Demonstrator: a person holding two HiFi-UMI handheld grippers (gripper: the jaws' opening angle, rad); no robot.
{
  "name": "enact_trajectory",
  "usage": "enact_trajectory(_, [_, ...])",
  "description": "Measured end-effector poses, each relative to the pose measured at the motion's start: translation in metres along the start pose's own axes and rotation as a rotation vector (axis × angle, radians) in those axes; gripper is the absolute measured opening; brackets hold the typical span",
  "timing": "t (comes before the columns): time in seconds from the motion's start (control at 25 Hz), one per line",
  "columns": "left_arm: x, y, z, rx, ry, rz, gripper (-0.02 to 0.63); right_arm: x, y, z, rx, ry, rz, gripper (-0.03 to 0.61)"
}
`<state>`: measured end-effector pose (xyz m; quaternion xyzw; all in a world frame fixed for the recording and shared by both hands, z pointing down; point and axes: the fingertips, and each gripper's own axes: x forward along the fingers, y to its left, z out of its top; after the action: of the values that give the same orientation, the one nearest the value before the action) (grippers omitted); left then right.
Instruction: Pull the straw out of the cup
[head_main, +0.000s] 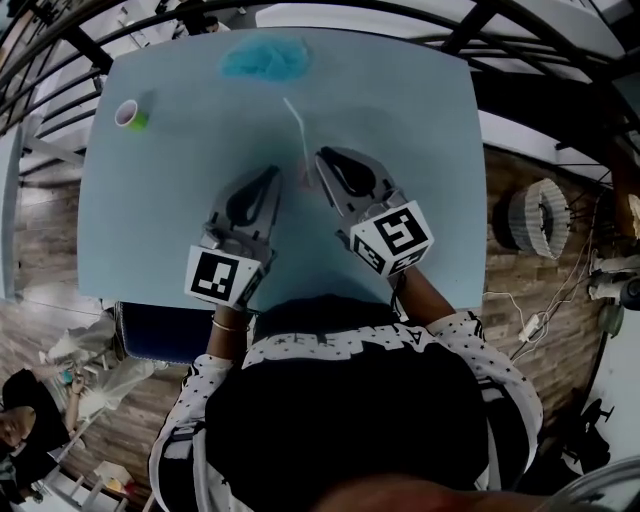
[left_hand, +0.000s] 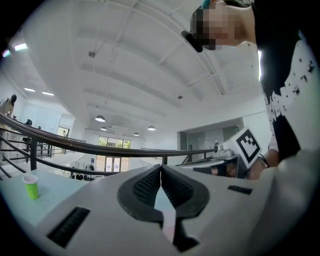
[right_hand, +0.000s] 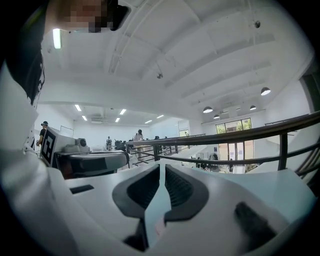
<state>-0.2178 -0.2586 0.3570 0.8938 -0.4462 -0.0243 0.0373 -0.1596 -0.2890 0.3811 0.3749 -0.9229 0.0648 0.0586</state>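
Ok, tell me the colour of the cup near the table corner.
Green cup, clearest in the left gripper view.

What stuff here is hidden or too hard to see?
- Head view: the right gripper hides the lower end of the straw and whatever holds it.
- Head view: the blue heap is too blurred to name.
- Left gripper view: the green cup is too small to see inside.
- Right gripper view: pale strip between the jaws, straw or table, unclear.

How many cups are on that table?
1 for certain: a green cup near the table's far left corner. A second may be hidden at the straw's lower end.
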Motion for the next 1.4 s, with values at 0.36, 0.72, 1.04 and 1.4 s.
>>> enact_trajectory(0.36, [0.011,0.008,-0.011,-0.033,0.021,-0.004,0.014,0.015,-0.013,-0.014,0.010,0.041,-0.014,0.029])
enact_trajectory(0.72, [0.013,0.018,-0.022,-0.056,0.035,0.006,0.014,0.032,-0.022,-0.030,0.012,0.084,-0.030,0.029])
enact_trajectory(1.04, [0.017,0.029,-0.030,-0.070,0.046,0.017,0.014,0.046,-0.034,-0.046,0.019,0.115,-0.056,0.031])
enact_trajectory(1.4, [0.024,0.032,-0.037,-0.081,0.050,0.019,0.014,0.055,-0.040,-0.059,0.021,0.143,-0.064,0.041])
